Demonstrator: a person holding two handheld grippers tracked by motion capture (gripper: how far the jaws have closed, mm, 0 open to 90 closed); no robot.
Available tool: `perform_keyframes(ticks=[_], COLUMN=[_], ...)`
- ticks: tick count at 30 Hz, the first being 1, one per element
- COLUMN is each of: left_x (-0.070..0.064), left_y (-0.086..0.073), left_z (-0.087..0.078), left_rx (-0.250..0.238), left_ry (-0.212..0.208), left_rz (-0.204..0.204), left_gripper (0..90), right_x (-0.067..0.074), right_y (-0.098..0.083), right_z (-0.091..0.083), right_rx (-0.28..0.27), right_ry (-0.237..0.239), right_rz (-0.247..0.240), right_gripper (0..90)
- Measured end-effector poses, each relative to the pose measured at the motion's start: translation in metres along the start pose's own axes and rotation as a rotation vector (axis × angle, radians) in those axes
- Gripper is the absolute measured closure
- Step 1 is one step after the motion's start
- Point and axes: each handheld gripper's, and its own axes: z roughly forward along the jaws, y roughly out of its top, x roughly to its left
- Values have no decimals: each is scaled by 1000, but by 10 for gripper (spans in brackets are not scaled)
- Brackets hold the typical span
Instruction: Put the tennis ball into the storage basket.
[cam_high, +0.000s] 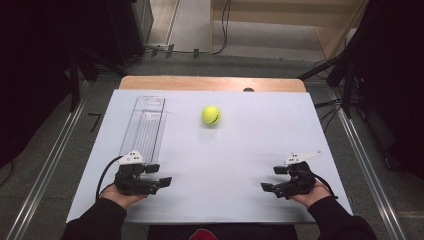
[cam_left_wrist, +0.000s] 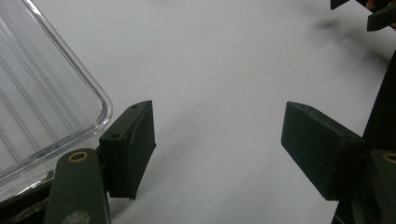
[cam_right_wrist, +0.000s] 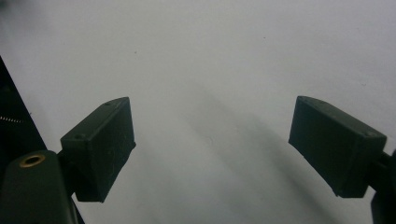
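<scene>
The yellow-green tennis ball lies on the white table, ahead of both tongs and between them, slightly nearer the left tongs. The right tongs gape wide and empty; so do the left, beside the clear ribbed plastic tray.

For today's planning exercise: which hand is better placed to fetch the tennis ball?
Probably the left: its tongs sit slightly nearer the tennis ball than the right tongs; both stand open and empty.
</scene>
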Motion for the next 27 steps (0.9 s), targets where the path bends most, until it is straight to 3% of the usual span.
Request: perform_keyframes(ticks=[27], left_x=[-1], left_y=[1], left_z=[2], left_rx=[8], left_ry=[3], left_rz=[4], left_gripper=[267], right_x=[0], right_y=[1], right_z=[1], right_rx=[-3], right_ry=[2], right_rz=[-2], right_gripper=[122])
